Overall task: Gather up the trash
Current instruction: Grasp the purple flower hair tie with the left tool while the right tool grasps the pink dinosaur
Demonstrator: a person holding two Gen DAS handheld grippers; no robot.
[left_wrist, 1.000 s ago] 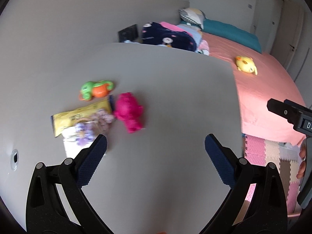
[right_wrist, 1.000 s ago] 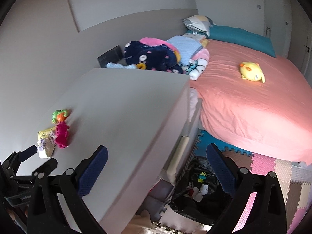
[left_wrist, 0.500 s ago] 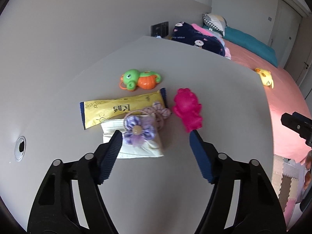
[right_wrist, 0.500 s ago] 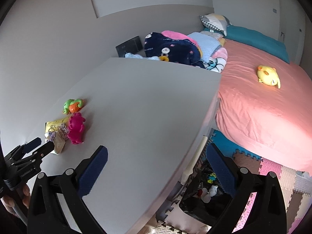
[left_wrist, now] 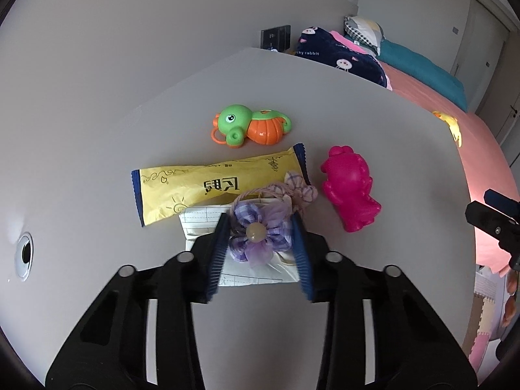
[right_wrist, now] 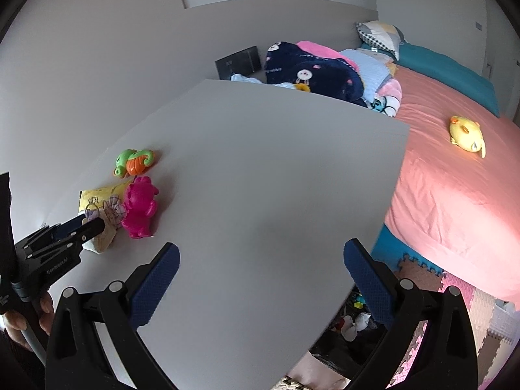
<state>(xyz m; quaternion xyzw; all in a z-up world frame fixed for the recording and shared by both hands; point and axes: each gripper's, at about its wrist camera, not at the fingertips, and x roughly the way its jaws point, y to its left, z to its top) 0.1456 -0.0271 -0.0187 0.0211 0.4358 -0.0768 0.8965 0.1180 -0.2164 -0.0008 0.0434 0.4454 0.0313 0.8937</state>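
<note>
Left wrist view, centre frame: the left gripper (left_wrist: 260, 247) has its blue pads on either side of the purple flower hair tie (left_wrist: 258, 232), which lies on a white packet (left_wrist: 201, 224) by the yellow wrapper (left_wrist: 208, 183); whether they're actually squeezing it, can't tell. Green turtle toy (left_wrist: 250, 125) sits above, pink toy (left_wrist: 351, 188) to the right. Right wrist view adds the bed (right_wrist: 455, 195) on the right and the right gripper (right_wrist: 260, 279), jaws spread wide over bare table (right_wrist: 260, 175), with that pile small at left.

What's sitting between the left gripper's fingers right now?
In the left wrist view, the purple flower hair tie sits between the left gripper's fingers, on top of the white packet.
</note>
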